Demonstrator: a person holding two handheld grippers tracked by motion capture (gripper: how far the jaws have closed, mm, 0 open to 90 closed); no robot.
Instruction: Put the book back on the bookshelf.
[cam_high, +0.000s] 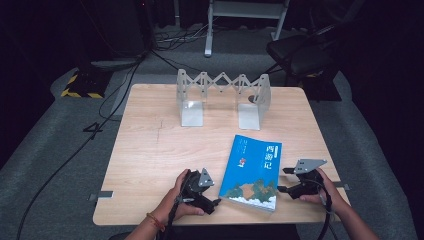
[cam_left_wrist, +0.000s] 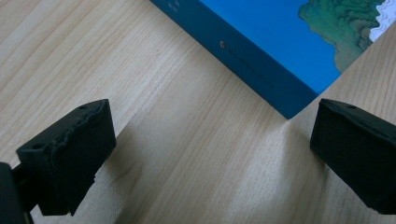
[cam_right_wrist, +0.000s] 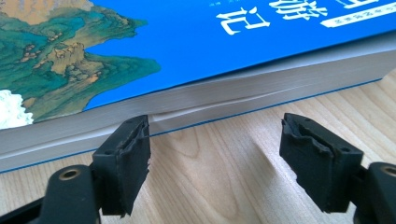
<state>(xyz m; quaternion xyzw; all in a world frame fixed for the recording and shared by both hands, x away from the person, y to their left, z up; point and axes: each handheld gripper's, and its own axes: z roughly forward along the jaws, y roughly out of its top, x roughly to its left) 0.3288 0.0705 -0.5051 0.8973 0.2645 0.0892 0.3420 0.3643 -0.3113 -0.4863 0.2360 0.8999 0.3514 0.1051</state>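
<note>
Brightly lit from overhead on the pale wooden tabletop (cam_high: 150, 150), falling away to near-black on the surrounding grey carpeted floor (cam_high: 45, 150) and background. Soft and low in detail throughout the high view, with faint glare on the translucent folding plastic bookstand (cam_high: 222, 95).

Sharper in the left gripper view: crisp wood grain ahead of the jaws, soft-edged shadows spreading under and between the black rubber pads (cam_left_wrist: 70, 156), slight blur at the frame's corners.

Evenly bright in the right gripper view, with saturated colour on the glossy blue paperback book (cam_right_wrist: 196, 51), a thin shadow beneath its page edge just beyond the jaws, and near pads (cam_right_wrist: 123, 161) mildly soft.
</note>
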